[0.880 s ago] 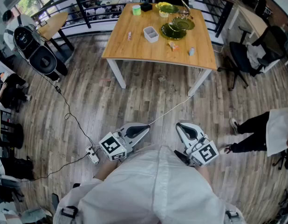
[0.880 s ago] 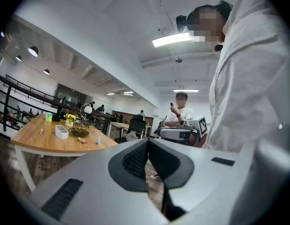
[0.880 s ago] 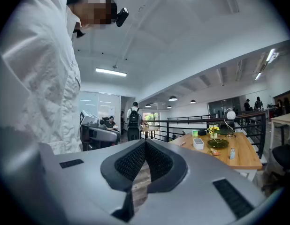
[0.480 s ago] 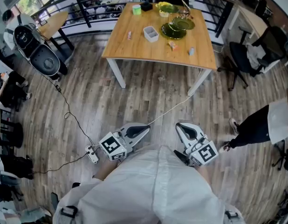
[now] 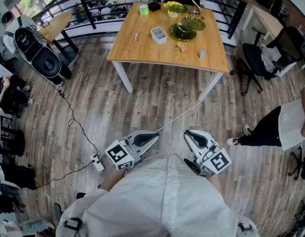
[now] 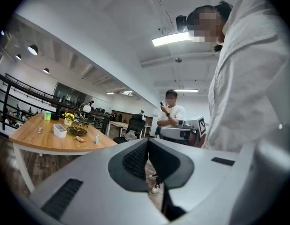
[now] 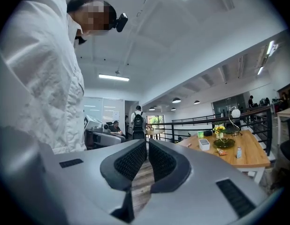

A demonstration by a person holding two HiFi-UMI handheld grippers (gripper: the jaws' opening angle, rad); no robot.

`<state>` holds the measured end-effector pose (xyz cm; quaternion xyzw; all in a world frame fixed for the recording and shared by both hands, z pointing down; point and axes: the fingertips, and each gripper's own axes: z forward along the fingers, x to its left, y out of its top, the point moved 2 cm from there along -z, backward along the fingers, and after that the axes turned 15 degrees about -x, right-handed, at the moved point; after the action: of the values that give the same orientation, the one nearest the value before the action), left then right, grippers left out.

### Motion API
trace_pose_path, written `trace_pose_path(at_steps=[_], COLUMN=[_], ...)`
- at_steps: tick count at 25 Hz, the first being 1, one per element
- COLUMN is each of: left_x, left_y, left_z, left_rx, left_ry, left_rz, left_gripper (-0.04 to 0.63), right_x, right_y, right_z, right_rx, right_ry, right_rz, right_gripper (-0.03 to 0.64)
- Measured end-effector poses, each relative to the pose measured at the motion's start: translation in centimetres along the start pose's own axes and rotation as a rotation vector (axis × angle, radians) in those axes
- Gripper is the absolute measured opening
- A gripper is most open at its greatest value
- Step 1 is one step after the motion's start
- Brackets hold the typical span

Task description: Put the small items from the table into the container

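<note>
The wooden table (image 5: 142, 51) stands far ahead across the floor. On it is a small white container (image 5: 159, 35), with an orange packet (image 5: 182, 47), a small bottle (image 5: 202, 54) and a pinkish stick (image 5: 136, 37) lying loose around it. My left gripper (image 5: 156, 134) and right gripper (image 5: 187, 134) are held close to my body, both shut and empty, far from the table. The left gripper view shows shut jaws (image 6: 148, 143) and the container (image 6: 59, 131) at the left. In the right gripper view the jaws (image 7: 147, 145) are together, with the container (image 7: 204, 145) at the right.
Green plates (image 5: 183, 32), a green cup (image 5: 144, 10), yellow flowers (image 5: 173, 8) and a lamp share the table. A cable (image 5: 73, 125) runs over the wood floor. A person's leg (image 5: 256, 135) is at the right, office chairs (image 5: 263, 58) beyond, and a railing (image 5: 100, 6) behind the table.
The person at the right edge has stepped a little to the left. Both grippers stay where they were, still shut.
</note>
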<state>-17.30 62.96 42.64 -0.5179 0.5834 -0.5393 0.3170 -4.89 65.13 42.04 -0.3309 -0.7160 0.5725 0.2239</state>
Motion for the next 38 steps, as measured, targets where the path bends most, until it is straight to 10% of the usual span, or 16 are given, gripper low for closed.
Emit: trace_pose_path(at_steps=[28, 38], left_x=[-0.8, 5.0], left_y=[-2.9, -3.3], left_z=[4.2, 6.7], left_rx=[0.019, -0.001], left_ry=[0.04, 0.032], left_rz=[-0.021, 0.014], left_gripper=[0.008, 0.008], right_x=[-4.7, -9.6], right_y=[-1.2, -3.1], right_z=[-3.2, -1.6], right_rx=[0.012, -0.019], right_ry=[0.02, -0.011], right_rz=[0.061, 0.063], right_gripper=[0.015, 0.015])
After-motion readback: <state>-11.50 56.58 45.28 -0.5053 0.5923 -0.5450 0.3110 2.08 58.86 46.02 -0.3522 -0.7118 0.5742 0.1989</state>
